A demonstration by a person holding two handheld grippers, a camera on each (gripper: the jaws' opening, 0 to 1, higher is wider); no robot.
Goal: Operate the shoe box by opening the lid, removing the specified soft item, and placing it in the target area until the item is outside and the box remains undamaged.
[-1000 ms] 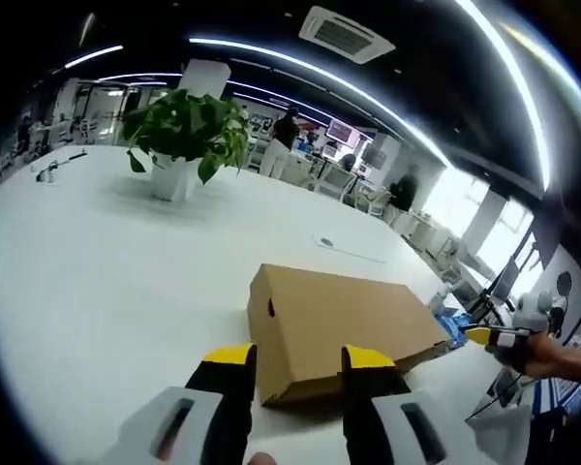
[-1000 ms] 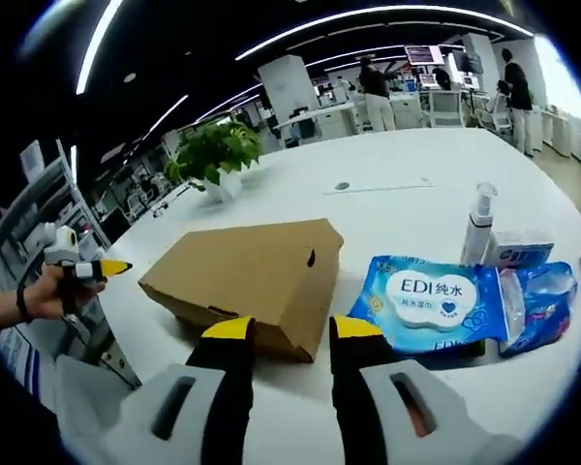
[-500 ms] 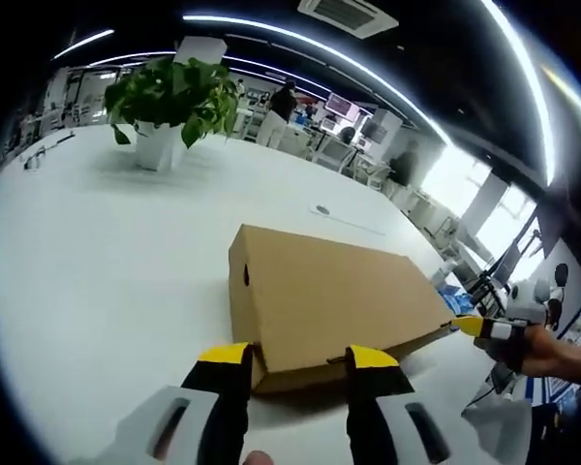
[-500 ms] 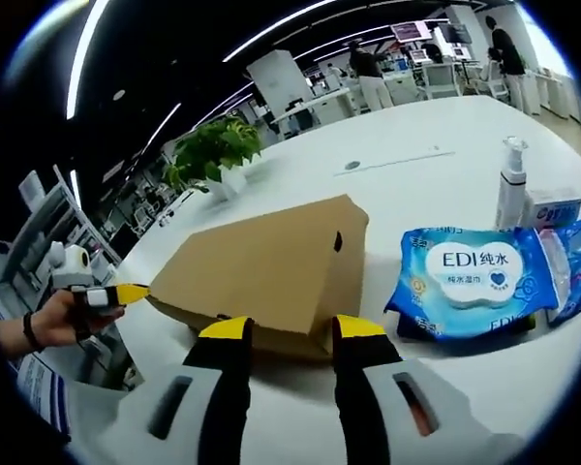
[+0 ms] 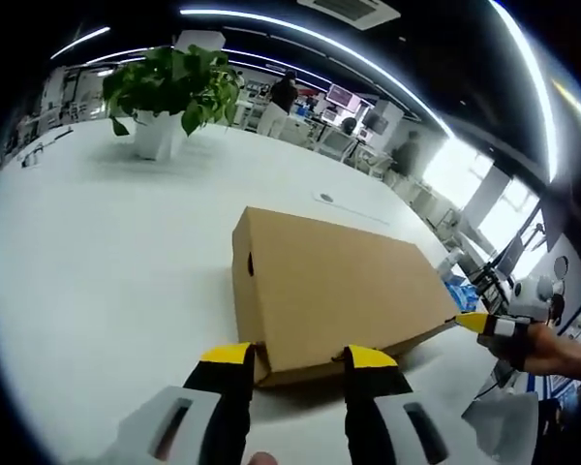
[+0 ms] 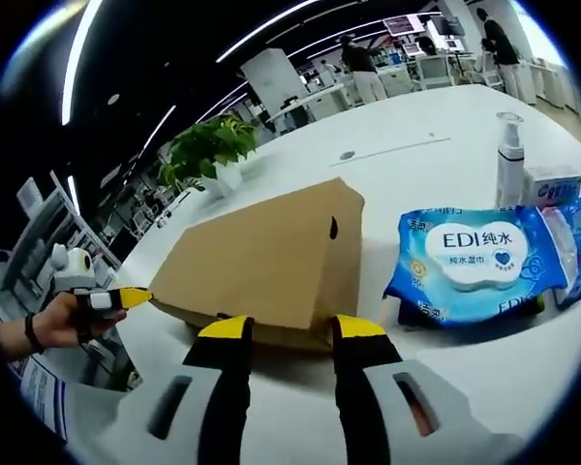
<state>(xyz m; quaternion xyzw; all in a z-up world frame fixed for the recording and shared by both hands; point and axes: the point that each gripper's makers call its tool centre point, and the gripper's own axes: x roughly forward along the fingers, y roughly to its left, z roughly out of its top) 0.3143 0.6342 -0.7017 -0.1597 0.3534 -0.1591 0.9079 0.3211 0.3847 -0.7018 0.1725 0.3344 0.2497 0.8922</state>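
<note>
A closed brown cardboard shoe box [image 5: 329,286] lies on the white table [image 5: 97,252], lid down, with a small hole in its end wall. My left gripper [image 5: 298,358] is open, its yellow-tipped jaws straddling the box's near corner just short of it, with nothing between them. In the right gripper view the same box [image 6: 266,262] lies ahead, and my right gripper [image 6: 290,329] is open at the near edge of the box. The right gripper [image 5: 491,325], held by a hand, shows at the box's right corner. The left gripper [image 6: 111,299] shows at the box's left corner.
A blue pack of wet wipes [image 6: 470,260] lies right of the box, with a spray bottle [image 6: 508,160] and a small carton [image 6: 552,184] behind it. A potted plant [image 5: 169,92] stands far back on the table. People and desks fill the background.
Both cameras have moved closer to the box, which now looms larger. Each gripper's yellow tip has come up to a box corner. Lid still closed.
</note>
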